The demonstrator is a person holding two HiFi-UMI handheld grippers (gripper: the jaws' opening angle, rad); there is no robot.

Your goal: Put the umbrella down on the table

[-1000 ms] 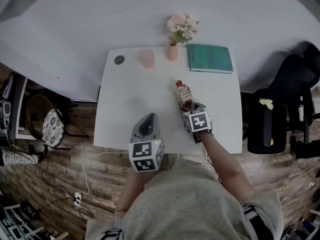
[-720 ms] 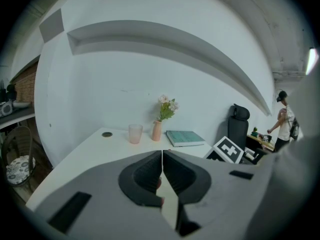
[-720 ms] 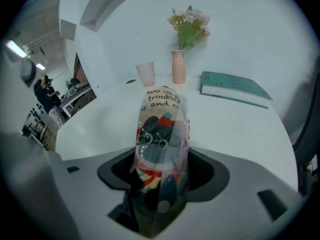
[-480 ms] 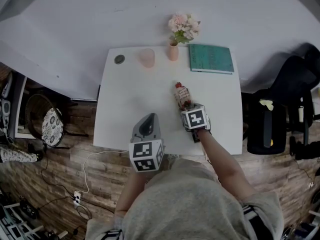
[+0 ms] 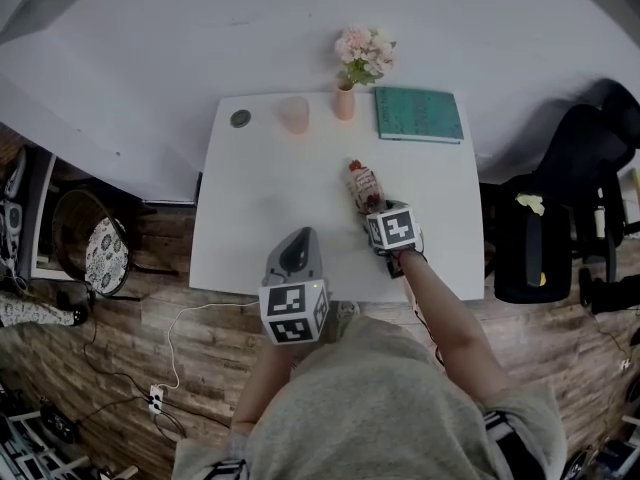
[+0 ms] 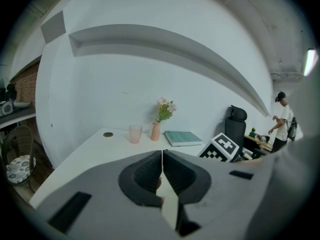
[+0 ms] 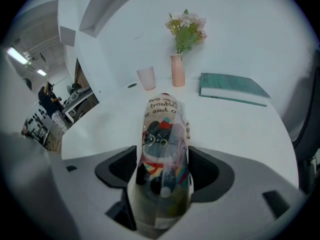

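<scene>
Well short of the vase (image 5: 344, 103), the left gripper (image 6: 162, 171) has its jaws pressed together on nothing. The right gripper (image 7: 162, 169) has just been opening its jaws, now loose around the umbrella (image 7: 162, 149). It lies flat on the table (image 5: 260, 208), its long axis towards the vase, red tip leading, folded in a pale sleeve with a cartoon figure and lettering

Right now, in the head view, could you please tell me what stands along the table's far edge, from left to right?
small dark round object → pink cup → pink vase of flowers → teal book
</scene>
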